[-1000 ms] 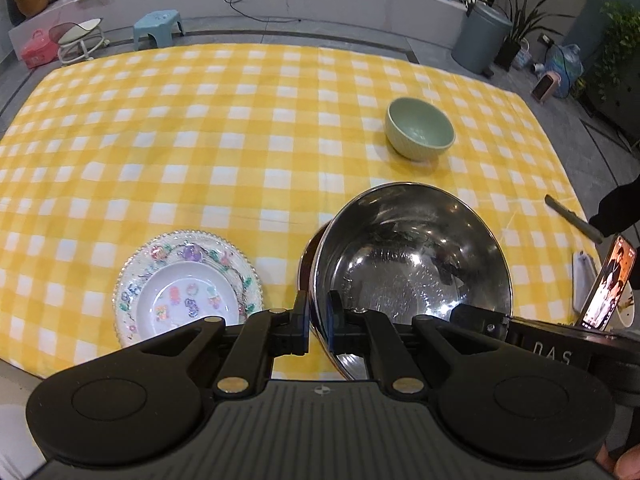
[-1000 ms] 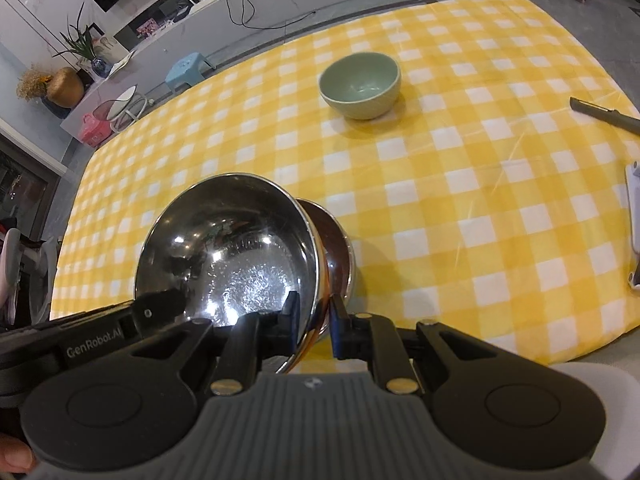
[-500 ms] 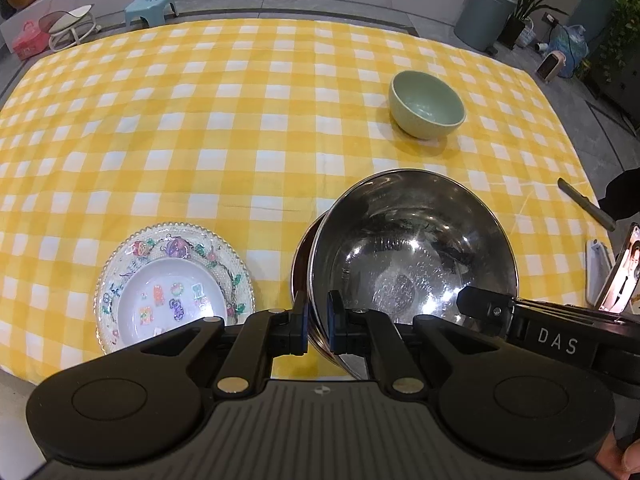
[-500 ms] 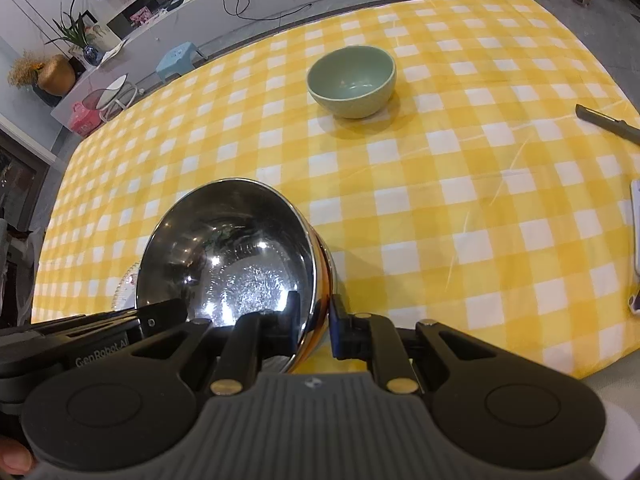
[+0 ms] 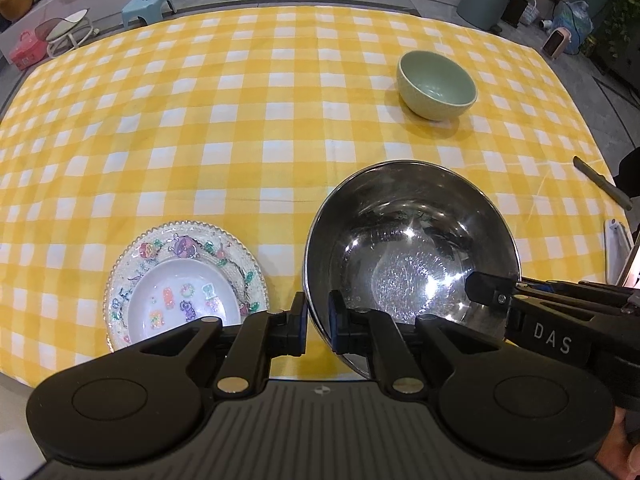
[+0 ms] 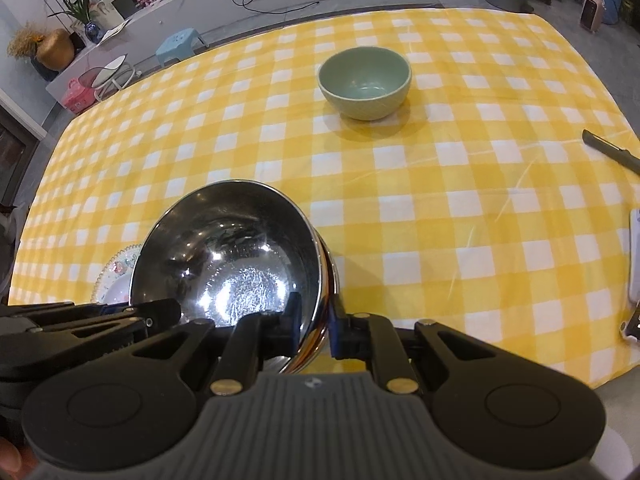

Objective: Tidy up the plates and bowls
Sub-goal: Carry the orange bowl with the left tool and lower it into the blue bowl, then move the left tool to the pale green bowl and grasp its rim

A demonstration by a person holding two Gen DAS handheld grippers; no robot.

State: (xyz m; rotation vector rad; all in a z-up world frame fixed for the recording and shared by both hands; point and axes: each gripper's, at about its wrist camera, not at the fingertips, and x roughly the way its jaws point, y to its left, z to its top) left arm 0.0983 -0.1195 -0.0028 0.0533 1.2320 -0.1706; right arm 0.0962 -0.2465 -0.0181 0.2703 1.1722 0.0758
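While the steel bowl (image 5: 412, 256) sits low over the checked cloth (image 5: 240, 120), both grippers straddle its near rim: right gripper (image 6: 316, 330) pinches the wall, left gripper (image 5: 318, 322) w/ jaws opening, rim between them. Patterned plate (image 5: 184, 284) lies just beside it, green bowl (image 5: 437, 84) well apart. Risk, imo: left lets go first, bowl tips on one grip & clangs onto what's under it.

Patterned plate (image 6: 114, 270) mostly hidden behind steel bowl (image 6: 232, 264)
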